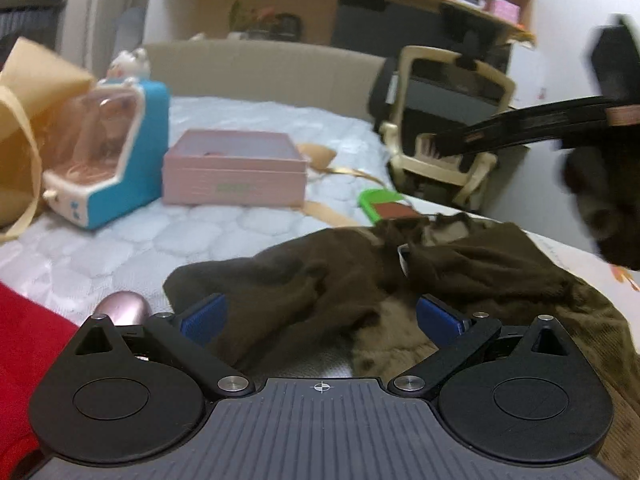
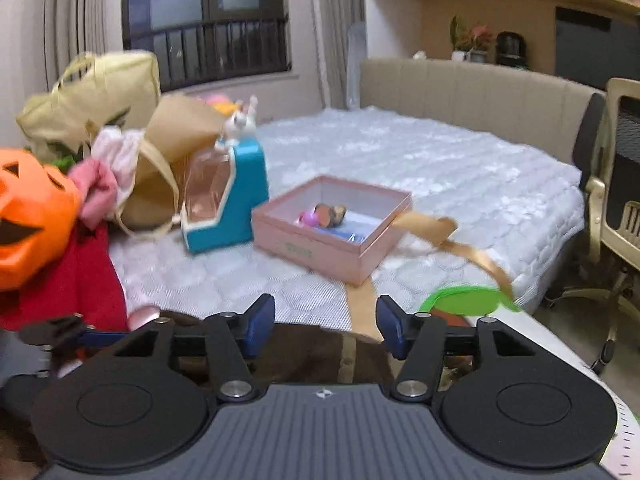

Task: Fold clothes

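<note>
Only left wrist view shows the crumpled brown garment (image 1: 320, 280) fully.

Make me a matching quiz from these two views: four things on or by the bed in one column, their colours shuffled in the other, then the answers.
Things:
1. open gift box
2. crumpled garment
3. pumpkin toy
4. toy claw machine

Colours:
A. orange
B. blue with a clear front
C. pink
D. dark brown

Pairs: 1-C, 2-D, 3-A, 4-B
</note>
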Available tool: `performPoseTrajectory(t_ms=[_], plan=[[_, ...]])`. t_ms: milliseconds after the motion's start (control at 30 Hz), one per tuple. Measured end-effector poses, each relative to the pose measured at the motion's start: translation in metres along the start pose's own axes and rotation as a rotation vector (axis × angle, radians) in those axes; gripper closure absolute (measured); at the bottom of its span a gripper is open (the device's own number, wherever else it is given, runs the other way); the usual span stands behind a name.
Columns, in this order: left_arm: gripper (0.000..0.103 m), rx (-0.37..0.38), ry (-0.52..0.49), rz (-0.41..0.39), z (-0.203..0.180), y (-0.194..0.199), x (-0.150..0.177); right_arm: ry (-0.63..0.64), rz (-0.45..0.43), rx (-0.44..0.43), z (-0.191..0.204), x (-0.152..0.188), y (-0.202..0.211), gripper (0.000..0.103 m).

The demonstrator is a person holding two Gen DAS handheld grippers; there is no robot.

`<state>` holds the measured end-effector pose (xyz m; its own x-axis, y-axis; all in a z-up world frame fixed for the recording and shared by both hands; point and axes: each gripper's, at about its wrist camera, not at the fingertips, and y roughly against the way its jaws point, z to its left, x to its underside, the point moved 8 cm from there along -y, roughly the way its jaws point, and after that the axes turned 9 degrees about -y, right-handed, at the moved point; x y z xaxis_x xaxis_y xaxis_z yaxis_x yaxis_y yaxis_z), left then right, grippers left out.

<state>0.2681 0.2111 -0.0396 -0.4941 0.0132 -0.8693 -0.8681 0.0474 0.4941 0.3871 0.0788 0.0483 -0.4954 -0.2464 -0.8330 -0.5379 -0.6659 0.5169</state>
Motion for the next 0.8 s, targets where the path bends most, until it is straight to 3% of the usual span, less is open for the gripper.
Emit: performPoseTrajectory(t_ms=[167, 233, 267, 333, 367, 433, 533, 600, 733, 800], plan=[[0.001, 0.001, 0.024, 0.009, 0.006, -0.024, -0.011, -0.076, -0.042, 0.048, -0.035, 0.006, 0.039, 0.037], [0.005, -0.027, -0.044, 0.045, 0.004, -0.036, -0.01, -0.113, -0.031, 0.067, -0.049, 0.018, 0.048, 0.037], [0.022, -0.046, -0.093, 0.069, 0.001, -0.043, -0.009, -0.139, -0.024, 0.07, -0.057, 0.026, 0.053, 0.037], [0.042, -0.077, -0.162, 0.105, -0.002, -0.052, -0.009, -0.191, -0.009, 0.074, -0.073, 0.044, 0.064, 0.037], [0.039, -0.079, -0.149, 0.1, -0.002, -0.051, -0.013, -0.217, -0.007, 0.075, -0.082, 0.054, 0.071, 0.037], [0.041, -0.082, -0.122, 0.09, -0.001, -0.049, -0.021, -0.269, -0.005, 0.077, -0.099, 0.074, 0.084, 0.036], [0.076, -0.086, -0.082, 0.074, 0.0, -0.045, -0.033, -0.338, -0.007, 0.103, -0.127, 0.1, 0.104, 0.036], [0.087, -0.089, -0.056, 0.064, 0.0, -0.043, -0.041, -0.38, -0.013, 0.124, -0.145, 0.114, 0.115, 0.036], [0.092, -0.095, -0.003, 0.044, 0.001, -0.038, -0.058, -0.426, -0.064, 0.148, -0.174, 0.125, 0.137, 0.036], [0.092, -0.021, 0.003, 0.005, -0.026, -0.037, -0.077, -0.443, -0.09, 0.144, -0.182, 0.124, 0.144, 0.036]])
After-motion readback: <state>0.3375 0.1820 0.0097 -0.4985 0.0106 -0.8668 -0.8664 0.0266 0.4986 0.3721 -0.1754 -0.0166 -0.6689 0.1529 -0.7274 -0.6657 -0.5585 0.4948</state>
